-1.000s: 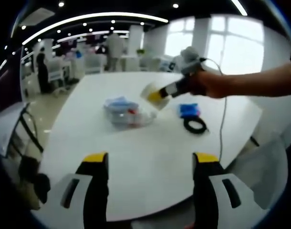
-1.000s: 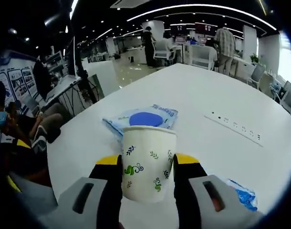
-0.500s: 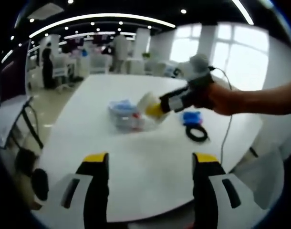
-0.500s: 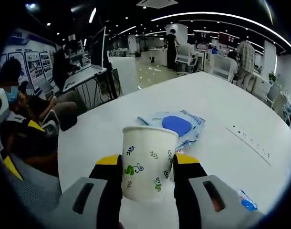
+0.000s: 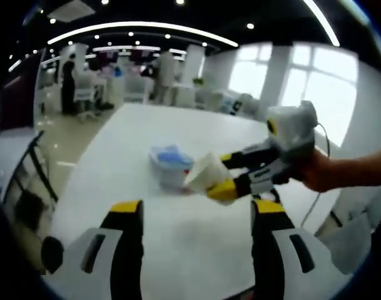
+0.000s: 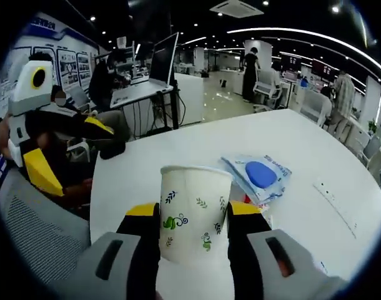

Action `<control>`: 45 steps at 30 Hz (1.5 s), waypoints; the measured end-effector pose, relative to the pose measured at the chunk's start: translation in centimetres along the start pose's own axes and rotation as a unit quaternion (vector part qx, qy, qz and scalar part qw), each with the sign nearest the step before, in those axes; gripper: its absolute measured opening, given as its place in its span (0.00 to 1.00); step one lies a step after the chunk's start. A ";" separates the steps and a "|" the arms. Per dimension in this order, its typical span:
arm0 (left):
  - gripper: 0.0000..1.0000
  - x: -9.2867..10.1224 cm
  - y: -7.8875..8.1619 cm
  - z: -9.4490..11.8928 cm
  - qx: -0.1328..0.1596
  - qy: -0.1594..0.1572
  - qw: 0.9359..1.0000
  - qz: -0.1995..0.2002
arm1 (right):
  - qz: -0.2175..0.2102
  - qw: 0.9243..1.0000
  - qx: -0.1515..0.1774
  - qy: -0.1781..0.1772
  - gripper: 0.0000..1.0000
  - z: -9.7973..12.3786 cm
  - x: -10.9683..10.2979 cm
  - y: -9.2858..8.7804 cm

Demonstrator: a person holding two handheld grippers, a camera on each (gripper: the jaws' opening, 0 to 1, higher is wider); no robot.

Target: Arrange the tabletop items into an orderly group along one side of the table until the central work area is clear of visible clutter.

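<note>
A leaf-printed paper cup [image 6: 195, 212] is gripped by the right tongs [image 6: 195, 219] above the smooth white counter [image 6: 178, 144]; the left tongs [image 5: 197, 212] are held open.

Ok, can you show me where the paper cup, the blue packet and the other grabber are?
paper cup [image 6: 195, 212], right gripper view, on its leaf-printed side
blue packet [image 6: 260, 174], right gripper view, on its blue oval
left gripper [image 6: 50, 147], right gripper view, between its yellow tips

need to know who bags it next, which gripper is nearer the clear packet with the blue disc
Right. The right gripper, holding the paper cup, is beside the packet; the left gripper is open, farther back.
</note>
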State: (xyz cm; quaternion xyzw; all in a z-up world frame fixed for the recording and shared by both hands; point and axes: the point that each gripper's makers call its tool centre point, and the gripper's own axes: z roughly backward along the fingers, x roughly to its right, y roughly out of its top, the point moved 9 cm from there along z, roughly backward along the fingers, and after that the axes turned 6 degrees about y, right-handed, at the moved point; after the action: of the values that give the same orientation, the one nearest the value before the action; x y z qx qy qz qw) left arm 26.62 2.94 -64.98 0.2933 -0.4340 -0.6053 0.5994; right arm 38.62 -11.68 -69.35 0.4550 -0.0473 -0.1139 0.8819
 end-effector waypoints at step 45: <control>0.01 4.0 1.1 -4.6 -0.034 -0.108 0.993 0.023 | 0.084 0.996 0.013 0.034 0.40 1.4 -3.5 0.5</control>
State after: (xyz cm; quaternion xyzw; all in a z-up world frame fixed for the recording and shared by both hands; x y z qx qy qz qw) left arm 30.74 -1.70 -65.43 0.1956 -0.4819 -0.6339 0.5724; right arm 35.00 -11.64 -68.11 0.4648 -0.0567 -0.0232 0.8833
